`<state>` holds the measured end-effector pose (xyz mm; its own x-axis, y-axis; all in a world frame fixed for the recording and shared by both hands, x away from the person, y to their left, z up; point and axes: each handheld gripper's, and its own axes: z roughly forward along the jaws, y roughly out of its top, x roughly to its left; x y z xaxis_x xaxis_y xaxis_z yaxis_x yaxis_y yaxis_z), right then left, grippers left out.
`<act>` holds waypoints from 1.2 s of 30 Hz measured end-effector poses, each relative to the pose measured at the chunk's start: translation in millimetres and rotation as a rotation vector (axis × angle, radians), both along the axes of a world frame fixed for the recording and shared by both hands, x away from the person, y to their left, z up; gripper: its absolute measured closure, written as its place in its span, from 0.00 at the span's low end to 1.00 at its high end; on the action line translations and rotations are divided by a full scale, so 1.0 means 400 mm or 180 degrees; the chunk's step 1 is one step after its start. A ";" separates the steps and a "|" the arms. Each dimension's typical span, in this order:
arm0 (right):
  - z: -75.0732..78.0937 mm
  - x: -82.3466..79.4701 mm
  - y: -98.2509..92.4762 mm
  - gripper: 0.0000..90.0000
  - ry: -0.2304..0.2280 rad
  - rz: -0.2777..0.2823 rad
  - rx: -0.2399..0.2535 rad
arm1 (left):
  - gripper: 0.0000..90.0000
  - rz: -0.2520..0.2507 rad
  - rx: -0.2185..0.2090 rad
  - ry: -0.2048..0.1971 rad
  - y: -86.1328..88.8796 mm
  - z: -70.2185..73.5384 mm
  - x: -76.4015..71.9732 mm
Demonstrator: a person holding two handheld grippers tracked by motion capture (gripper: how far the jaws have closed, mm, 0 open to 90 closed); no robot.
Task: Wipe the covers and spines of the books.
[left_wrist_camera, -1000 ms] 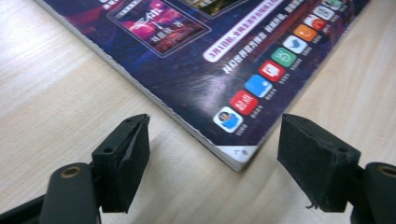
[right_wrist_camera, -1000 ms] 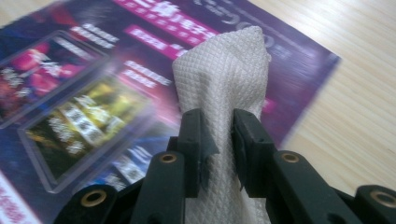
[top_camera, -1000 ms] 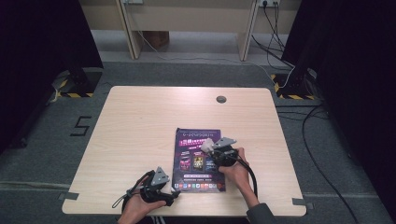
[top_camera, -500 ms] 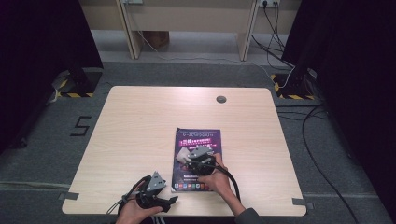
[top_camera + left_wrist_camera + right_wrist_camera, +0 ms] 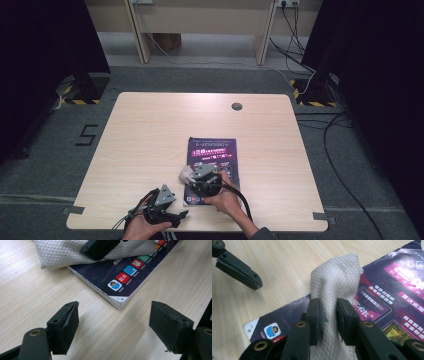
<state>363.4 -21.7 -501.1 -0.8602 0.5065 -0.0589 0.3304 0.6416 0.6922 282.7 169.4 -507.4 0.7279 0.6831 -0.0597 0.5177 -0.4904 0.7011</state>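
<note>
Wiping the magazine [image 5: 212,165] near the table's [image 5: 150,130] front edge: right gripper [image 5: 329,315] clamps the cloth [image 5: 337,282]; left gripper [image 5: 112,325] gapes idle; next, probably another pass.

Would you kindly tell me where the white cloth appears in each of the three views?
High view: the white cloth is a small pale patch at the magazine's left edge, by the right gripper.
Left gripper view: top left, overlapping the magazine.
Right gripper view: centre, pinched between the jaws.
Shared landmark: the magazine's near-left corner with its app icons.
</note>
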 end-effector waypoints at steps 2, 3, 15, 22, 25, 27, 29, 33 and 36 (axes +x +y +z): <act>0.000 0.003 -0.011 0.81 0.0014 -0.0016 0.0002 | 0.26 0.0003 0.0015 0.0002 0.000 0.000 0.001; 0.001 0.004 -0.020 0.81 0.0010 -0.0044 -0.0003 | 0.26 -0.0001 0.0018 0.0004 0.000 -0.001 0.001; 0.005 0.043 -0.243 0.81 -0.0019 -0.0815 -0.0029 | 0.26 -0.0002 0.0022 0.0010 0.000 -0.001 0.002; 0.006 0.055 -0.299 0.82 -0.0020 -0.1017 0.0001 | 0.26 0.0003 0.0010 -0.0002 0.003 0.002 0.006; 0.006 0.056 -0.301 0.82 -0.0028 -0.1037 -0.0006 | 0.26 0.0005 0.0001 -0.0016 0.004 0.004 0.006; 0.006 0.053 -0.295 0.82 -0.0049 -0.1038 -0.0040 | 0.26 0.0018 -0.0007 -0.0022 0.005 0.006 0.009; 0.007 0.047 -0.286 0.83 -0.0098 -0.1023 -0.0091 | 0.26 0.0026 -0.0016 -0.0027 0.007 0.007 0.009; 0.006 0.035 -0.259 0.82 -0.0083 -0.0915 -0.0072 | 0.26 0.0047 -0.0021 -0.0027 0.009 0.008 0.012; 0.005 0.019 -0.224 0.82 -0.0064 -0.0778 -0.0052 | 0.26 0.0040 -0.0021 -0.0020 0.010 0.008 0.011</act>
<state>371.0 -111.4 -499.2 -0.7109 0.6982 -0.0845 0.4634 0.5555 0.6904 287.3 173.4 -504.1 0.7197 0.6917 -0.0595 0.5192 -0.4794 0.7076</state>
